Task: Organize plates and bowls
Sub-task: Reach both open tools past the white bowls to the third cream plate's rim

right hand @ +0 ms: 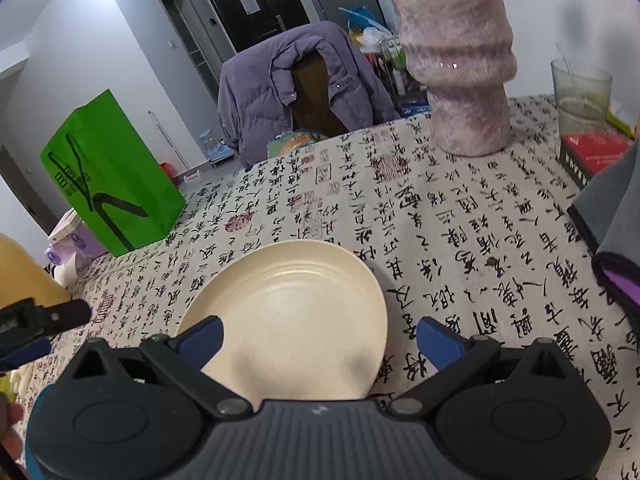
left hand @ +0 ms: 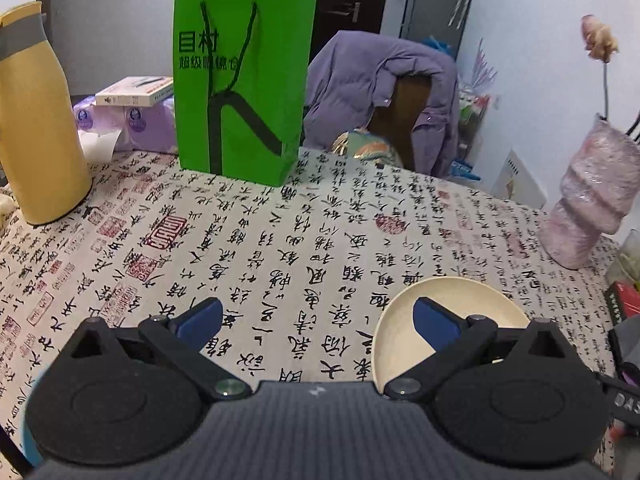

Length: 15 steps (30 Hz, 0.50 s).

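A table draped in a cream cloth printed with black calligraphy and red seals (left hand: 304, 240) fills the foreground, and behind its far edge stands a brown wooden chair (right hand: 314, 92) with a puffy lilac jacket (left hand: 360, 80) slung over its back. The walls are plain pale grey-white (left hand: 120, 12), brightly lit at the upper left in the right wrist view. A dark brown door with a metal handle (right hand: 256, 4) closes the far end of the room.

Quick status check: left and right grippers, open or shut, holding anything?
Left gripper: open, holding nothing; the cream plate lies under its right finger.
Right gripper: open, empty, above the plate's near edge.
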Each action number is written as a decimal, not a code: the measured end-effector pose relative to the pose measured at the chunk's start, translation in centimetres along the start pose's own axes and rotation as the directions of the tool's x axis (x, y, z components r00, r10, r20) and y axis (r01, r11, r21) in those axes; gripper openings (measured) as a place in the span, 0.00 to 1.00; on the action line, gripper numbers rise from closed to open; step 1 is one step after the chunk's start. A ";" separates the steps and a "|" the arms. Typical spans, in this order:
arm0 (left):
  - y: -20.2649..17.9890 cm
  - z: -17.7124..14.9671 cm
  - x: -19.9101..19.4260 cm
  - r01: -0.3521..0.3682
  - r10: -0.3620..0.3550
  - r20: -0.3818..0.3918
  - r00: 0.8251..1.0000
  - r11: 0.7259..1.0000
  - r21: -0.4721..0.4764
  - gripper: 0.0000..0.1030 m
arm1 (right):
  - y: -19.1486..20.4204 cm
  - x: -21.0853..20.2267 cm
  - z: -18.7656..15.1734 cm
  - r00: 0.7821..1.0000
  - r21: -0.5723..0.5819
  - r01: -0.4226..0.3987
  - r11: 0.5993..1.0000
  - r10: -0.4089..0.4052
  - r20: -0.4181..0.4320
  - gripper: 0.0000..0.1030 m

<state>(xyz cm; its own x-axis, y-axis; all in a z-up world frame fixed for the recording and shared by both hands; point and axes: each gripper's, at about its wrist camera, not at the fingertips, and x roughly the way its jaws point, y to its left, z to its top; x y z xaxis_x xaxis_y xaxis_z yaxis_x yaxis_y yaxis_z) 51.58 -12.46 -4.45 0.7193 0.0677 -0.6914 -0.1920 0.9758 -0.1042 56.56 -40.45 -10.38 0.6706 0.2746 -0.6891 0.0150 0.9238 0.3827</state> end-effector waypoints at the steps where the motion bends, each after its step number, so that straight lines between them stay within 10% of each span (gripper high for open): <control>1: -0.1 0.0 0.3 -0.004 0.004 -0.007 1.000 1.000 -0.004 1.00 | -0.1 0.2 0.0 1.000 0.003 -0.003 1.000 0.003 -0.007 0.99; 15: -0.2 0.1 2.9 -0.051 0.050 -0.066 0.997 0.999 -0.013 1.00 | -1.2 1.9 -0.1 0.998 0.055 -0.033 0.998 0.035 -0.044 0.89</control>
<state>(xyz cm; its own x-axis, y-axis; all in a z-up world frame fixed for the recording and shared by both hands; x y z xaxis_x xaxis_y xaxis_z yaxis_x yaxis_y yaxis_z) 53.73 -12.45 -6.37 0.6633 0.1030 -0.7413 -0.2375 0.9682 -0.0780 57.72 -41.03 -12.27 0.6378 0.3183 -0.7013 0.0338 0.8981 0.4384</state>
